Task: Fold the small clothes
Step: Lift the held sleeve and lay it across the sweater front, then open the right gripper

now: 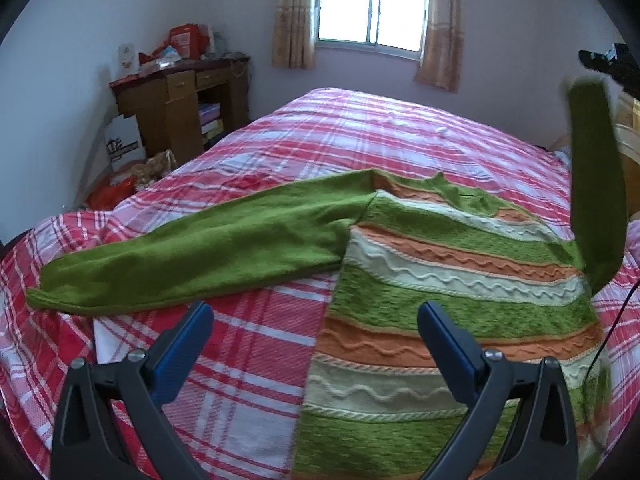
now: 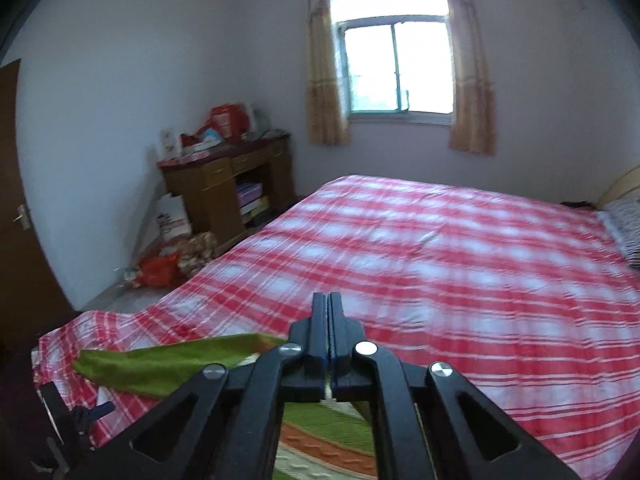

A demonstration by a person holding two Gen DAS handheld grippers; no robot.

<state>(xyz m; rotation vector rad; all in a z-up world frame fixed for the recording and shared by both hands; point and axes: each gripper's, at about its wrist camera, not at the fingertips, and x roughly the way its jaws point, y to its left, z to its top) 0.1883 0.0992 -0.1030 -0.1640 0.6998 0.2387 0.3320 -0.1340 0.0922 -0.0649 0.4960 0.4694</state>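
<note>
A bed (image 1: 400, 128) covered by a red, white and pale blue plaid sheet fills most of both views, running back toward a curtained window (image 1: 372, 4) in the far wall. In the left corner stands a wooden desk (image 1: 180, 108) piled with red bags and boxes, more bags on the floor beside it. A knitted sweater (image 1: 440, 280), green with orange and cream wavy bands, lies flat on the near part of the bed, neck toward the window. Its left sleeve (image 1: 192, 256), plain green, stretches out flat across the sheet to the left. Its right sleeve (image 1: 596, 184) is lifted up off the bed, rising steeply at the right edge of the left wrist view. The left gripper (image 1: 314, 320) hovers just above the sweater's lower body with its blue-padded jaws spread wide, holding nothing. The right gripper (image 2: 329, 320) has its jaws pressed together; what it holds cannot be told, though green cloth shows beneath it
</note>
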